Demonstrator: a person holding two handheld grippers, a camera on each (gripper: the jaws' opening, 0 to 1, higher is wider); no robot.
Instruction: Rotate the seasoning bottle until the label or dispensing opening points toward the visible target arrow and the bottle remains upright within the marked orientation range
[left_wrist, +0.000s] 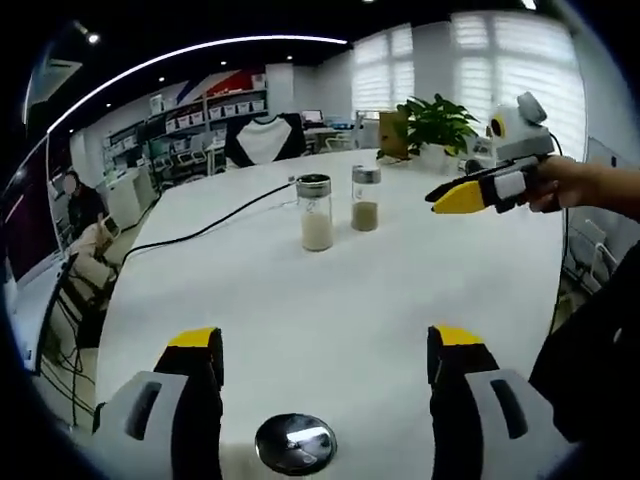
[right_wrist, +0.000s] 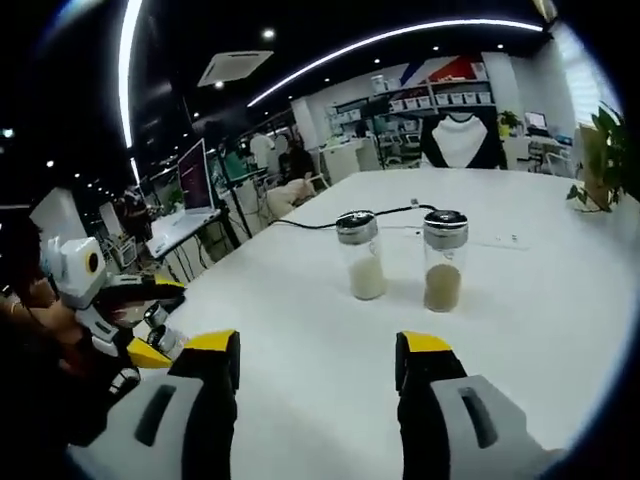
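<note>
A: What does the left gripper view give you that the other one lacks?

B: A round, shiny metal disc lying flat on the white counter just ahead of the left tongs, between the two jaws. It also catches the right tongs coming in from the right, held by a hand, yellow-tipped, jaws looking close together from this angle. A leafy potted plant stands at the far edge.

A: And the right gripper view?

B: The left tongs from the side, low at the left, with the white camera housing above them. Monitors and desks run down the left of the room. The right tongs themselves stand wide apart with nothing between them, same as the left tongs in their own view.

A: How many bottles?

B: Two, both upright near the middle of the counter, close beside each other but not touching. Clear glass cylinders with silvery metal caps. One seasoning bottle holds pale, whitish powder; the second bottle holds a tan one. Each is filled in its lower part.

A: Anything else on the counter?

B: One black cable snaking across the smooth, matte top toward the bottles.
</note>
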